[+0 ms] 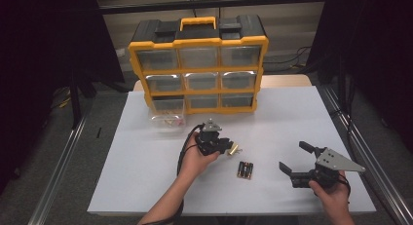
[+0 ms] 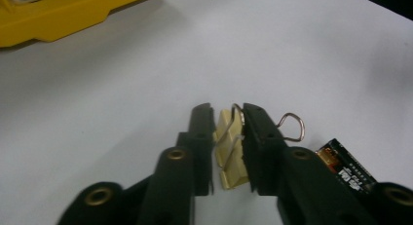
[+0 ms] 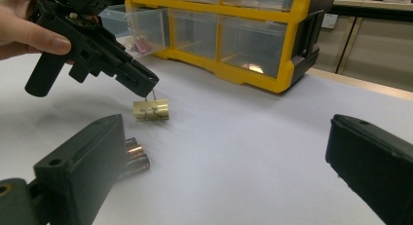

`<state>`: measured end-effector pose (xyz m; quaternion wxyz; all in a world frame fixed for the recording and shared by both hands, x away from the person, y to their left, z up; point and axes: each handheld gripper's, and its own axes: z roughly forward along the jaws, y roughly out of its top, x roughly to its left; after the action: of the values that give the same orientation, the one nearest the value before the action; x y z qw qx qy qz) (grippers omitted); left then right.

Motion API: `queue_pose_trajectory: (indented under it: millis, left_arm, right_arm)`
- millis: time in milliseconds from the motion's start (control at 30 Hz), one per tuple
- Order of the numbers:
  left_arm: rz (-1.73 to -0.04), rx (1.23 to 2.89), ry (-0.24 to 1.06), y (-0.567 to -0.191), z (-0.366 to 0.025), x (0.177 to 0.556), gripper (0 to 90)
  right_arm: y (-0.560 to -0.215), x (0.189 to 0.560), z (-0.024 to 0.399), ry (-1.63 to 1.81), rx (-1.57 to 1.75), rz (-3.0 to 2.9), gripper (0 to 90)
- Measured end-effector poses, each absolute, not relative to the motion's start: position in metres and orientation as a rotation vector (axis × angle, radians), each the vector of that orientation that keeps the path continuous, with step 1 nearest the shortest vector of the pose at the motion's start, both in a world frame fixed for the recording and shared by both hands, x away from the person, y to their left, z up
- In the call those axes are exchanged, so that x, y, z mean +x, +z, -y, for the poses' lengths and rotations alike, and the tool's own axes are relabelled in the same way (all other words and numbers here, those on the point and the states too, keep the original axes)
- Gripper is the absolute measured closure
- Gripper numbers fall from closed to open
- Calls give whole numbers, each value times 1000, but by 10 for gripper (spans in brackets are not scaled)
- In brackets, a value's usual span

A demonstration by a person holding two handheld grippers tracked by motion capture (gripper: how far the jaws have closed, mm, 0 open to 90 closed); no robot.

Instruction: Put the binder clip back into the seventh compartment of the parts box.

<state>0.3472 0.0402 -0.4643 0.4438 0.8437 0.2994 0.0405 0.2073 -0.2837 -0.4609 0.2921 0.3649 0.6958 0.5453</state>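
Left claw (image 2: 228, 132) pinched on one wire handle of gold binder clip (image 2: 230, 154), mid-table (image 1: 146, 152). Batteries (image 1: 245, 170) just beside it. Right claw (image 1: 292, 159) wide, holding nothing, well apart near front edge; bare surface between.

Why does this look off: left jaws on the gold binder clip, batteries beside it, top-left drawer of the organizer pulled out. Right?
One error: the pulled-out drawer is bottom-left, per the high view. Left gripper jaws have just been closing on the gold binder clip, batteries beside it.
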Motion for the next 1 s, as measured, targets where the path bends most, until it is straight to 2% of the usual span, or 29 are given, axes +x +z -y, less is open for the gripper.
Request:
queue_pose_trajectory:
  millis: [67, 200, 1000]
  left_arm:
    - [-752, 2090, 82, -466, -40, 348, 853]
    - [-775, 2084, 46, -468, -41, 350, 889]
    - [-889, 2105, -37, -436, -71, 356, 894]
  right_arm:
    - [-461, 207, 284, 1450, 974, -1854, 8]
    - [-461, 207, 284, 1451, 974, -1854, 8]
    - [-460, 206, 284, 1456, 983, -1848, 8]
